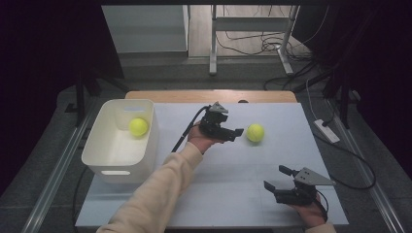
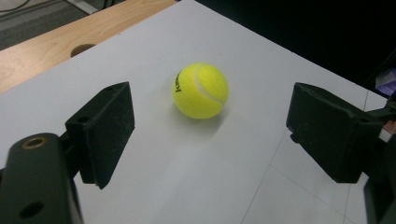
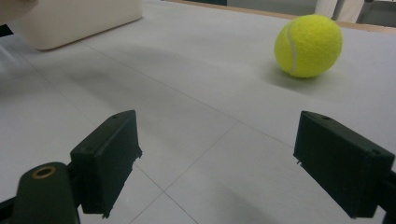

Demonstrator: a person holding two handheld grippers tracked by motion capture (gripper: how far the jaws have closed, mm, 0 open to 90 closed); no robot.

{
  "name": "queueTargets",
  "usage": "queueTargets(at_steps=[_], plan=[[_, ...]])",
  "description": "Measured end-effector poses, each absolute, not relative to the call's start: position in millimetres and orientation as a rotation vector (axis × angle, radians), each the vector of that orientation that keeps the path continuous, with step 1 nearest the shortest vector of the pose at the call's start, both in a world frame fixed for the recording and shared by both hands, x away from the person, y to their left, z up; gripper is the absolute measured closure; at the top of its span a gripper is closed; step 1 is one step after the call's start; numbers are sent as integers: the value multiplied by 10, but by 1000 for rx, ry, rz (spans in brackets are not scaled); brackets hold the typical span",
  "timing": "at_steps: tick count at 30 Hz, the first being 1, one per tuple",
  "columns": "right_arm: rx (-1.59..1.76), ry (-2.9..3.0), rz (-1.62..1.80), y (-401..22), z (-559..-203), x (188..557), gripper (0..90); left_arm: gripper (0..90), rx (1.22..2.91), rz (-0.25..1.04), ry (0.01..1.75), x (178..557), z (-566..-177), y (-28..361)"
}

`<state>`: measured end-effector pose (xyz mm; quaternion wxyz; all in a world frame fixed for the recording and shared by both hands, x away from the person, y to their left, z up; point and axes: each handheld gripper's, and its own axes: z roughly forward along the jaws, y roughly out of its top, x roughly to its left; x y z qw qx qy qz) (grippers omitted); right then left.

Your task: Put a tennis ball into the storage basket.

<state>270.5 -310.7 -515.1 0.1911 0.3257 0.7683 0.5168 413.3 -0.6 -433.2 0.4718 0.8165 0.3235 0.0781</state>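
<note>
While one tennis ball [image 1: 138, 126] already sits in the white bin [image 1: 97, 150], the left gripper [image 1: 236, 133], jaws wide and empty, has the second ball [image 1: 255, 132] just ahead, ungrasped.

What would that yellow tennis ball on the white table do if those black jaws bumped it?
The tennis ball is round and sits loose on the flat table, so it would probably roll off. Its fuzzy felt likely grips well. It looks light and springy, hardly fragile.
</note>
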Motion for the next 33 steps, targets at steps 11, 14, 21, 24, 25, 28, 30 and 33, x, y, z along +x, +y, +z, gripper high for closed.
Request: queueTargets(at_steps=[11,14,21,24,25,28,30,33], plan=[[913,2153,1459,-3109,-5149,2709,144,167,2021,172,792,4205,-4444,-125],[917,2151,1459,-3109,-5148,2708,144,167,2031,172,793,4221,-4465,-145],[914,2150,1460,-3108,-5147,2710,145,169,2027,167,801,4263,-4498,-191],[914,2149,1464,-3107,-5148,2711,144,170,2036,173,801,4280,-4511,-215],[914,2149,1464,-3107,-5147,2711,145,170,2037,171,802,4286,-4517,-225],[914,2147,1463,-3108,-5149,2713,144,170,2042,171,799,4302,-4530,-247],[915,2147,1461,-3109,-5146,2712,144,170,2047,173,795,4309,-4537,-260],[914,2148,1463,-3110,-5145,2711,145,170,2050,177,789,4323,-4544,-275]])
